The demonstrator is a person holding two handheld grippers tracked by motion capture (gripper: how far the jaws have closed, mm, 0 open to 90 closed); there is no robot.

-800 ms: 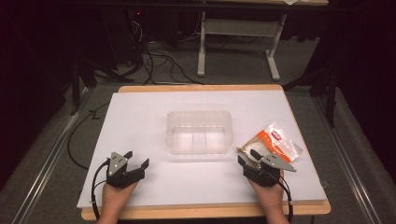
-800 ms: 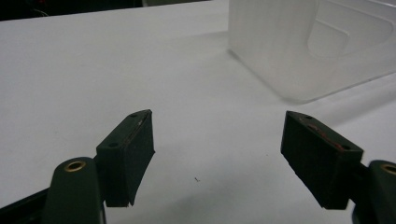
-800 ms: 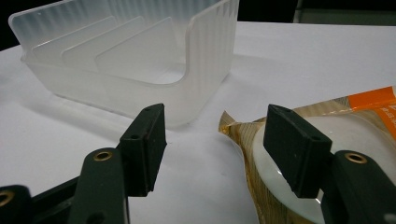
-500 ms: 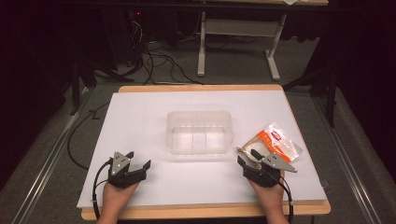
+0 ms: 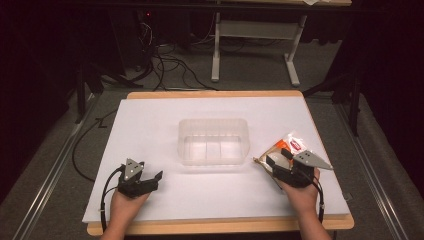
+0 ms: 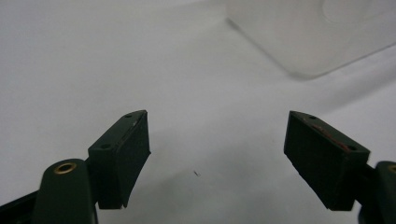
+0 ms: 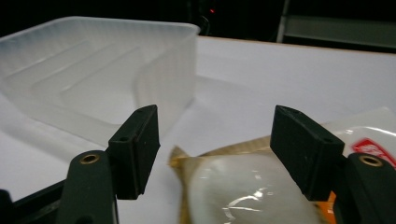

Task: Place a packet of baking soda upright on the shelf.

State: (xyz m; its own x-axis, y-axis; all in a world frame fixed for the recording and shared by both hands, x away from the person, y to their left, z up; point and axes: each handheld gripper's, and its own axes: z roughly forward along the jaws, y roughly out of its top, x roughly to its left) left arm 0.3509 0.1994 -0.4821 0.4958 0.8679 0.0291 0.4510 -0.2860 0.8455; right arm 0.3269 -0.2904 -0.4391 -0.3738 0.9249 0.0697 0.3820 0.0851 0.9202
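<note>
A clear plastic container (image 5: 214,141) stands empty in the middle of the white table (image 5: 150,125). Just right of it lies a snack packet (image 5: 295,144), orange and white with a red label. My right gripper (image 5: 277,159) sits low at the packet's near end. In the right gripper view it (image 7: 215,135) is open, and the packet's glossy end (image 7: 233,186) lies below and between the jaws, untouched by the pads. The container (image 7: 93,79) is just beyond on the left. My left gripper (image 5: 151,172) rests at the front left, open (image 6: 217,140) over bare table, with the container's corner (image 6: 303,32) ahead.
The table's wooden edge (image 5: 215,227) runs along the front, close to both hands. Beyond the far edge are cables (image 5: 165,65) on the floor and a grey table frame (image 5: 255,30) in the dark.
</note>
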